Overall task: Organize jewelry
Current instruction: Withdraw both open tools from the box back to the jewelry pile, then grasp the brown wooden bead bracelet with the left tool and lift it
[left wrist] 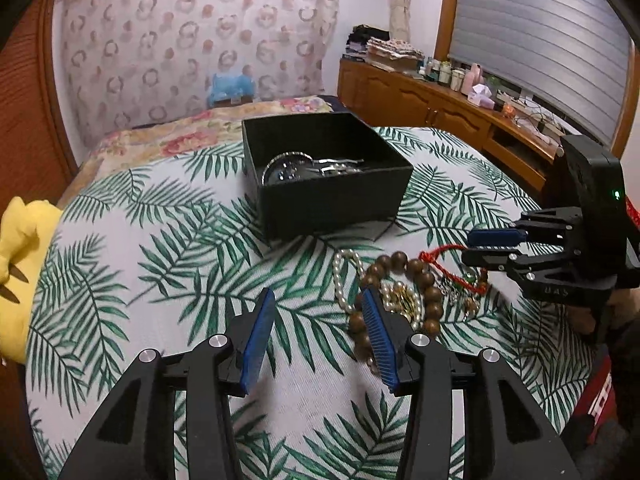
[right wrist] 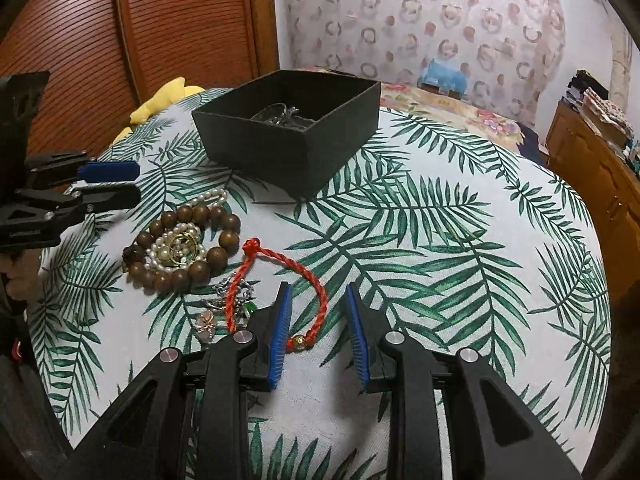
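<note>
A black open box [left wrist: 332,200] [right wrist: 296,148] holds silver jewelry [left wrist: 296,170]. In front of it lie a brown wooden bead bracelet [right wrist: 224,236] [left wrist: 430,292], a pearl strand [right wrist: 168,252] [left wrist: 344,284] with a gold ring [right wrist: 182,246], a red cord bracelet [right wrist: 316,300] [left wrist: 444,268] and small silver charms [right wrist: 236,290]. My left gripper [left wrist: 318,304] [right wrist: 136,182] is open, its right finger over the wooden beads. My right gripper [right wrist: 318,292] [left wrist: 466,246] is open, empty, straddling the red cord's right part.
The jewelry lies on a palm-leaf cloth [right wrist: 440,240] over a round table. A yellow plush toy [left wrist: 20,256] sits at the table's left edge. A bed [left wrist: 160,136] and a wooden sideboard [left wrist: 440,104] stand beyond.
</note>
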Motion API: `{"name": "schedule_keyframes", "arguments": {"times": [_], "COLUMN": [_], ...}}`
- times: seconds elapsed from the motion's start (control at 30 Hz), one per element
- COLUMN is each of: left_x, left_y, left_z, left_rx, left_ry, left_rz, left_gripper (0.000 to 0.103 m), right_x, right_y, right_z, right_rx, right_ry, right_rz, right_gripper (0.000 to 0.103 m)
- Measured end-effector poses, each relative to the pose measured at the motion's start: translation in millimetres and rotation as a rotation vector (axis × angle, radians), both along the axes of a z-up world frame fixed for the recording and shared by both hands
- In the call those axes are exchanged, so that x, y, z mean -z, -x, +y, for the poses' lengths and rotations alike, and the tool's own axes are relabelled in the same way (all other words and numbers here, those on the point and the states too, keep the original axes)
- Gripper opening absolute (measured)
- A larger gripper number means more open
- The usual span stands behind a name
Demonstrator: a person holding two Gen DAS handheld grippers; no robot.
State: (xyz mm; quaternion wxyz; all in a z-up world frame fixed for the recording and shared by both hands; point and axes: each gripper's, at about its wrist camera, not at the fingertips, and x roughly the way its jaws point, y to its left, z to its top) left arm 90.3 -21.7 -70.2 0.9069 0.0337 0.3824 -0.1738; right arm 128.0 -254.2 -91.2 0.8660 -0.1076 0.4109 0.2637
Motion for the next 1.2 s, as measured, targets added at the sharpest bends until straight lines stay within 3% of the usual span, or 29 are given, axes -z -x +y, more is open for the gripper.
{"name": "schedule_keyframes", "arguments": {"times": [0.07, 0.17, 0.7, 0.93, 1.2], "left_x": [2.7, 7.0, 15.8, 15.6, 20.9], "left_y": [0.6, 1.4, -0.4, -0.9, -4.9], "left_z": [-0.8, -2.7, -7.8, -4.5, -17.9], "left_rx": [-0.002, -0.006, 0.009, 0.003, 0.037], "left_ry": [-0.001, -0.001, 0.006, 0.023, -0.008], "left_rz": [0.008, 0.016, 0.043, 0.044, 0.064], "left_gripper": [0.044, 0.063, 0.063, 0.037, 0.034], "right_x": [0.1, -0.3, -0.4, -0.1, -0.1], "right_y": [0.7, 1.6, 3.3, 3.4, 3.5], "right_z": [0.4, 1.6, 4.8, 4.7, 4.7], "right_rx": [0.001, 0.001, 0.002, 0.002, 0.002], "right_ry": [0.009, 0.029, 0.053, 0.051, 0.051], "right_rz": [-0.006, -0.017, -0.034, -0.033, -0.033], "right_gripper": [0.029, 0.029, 0.029, 0.029, 0.029]}}
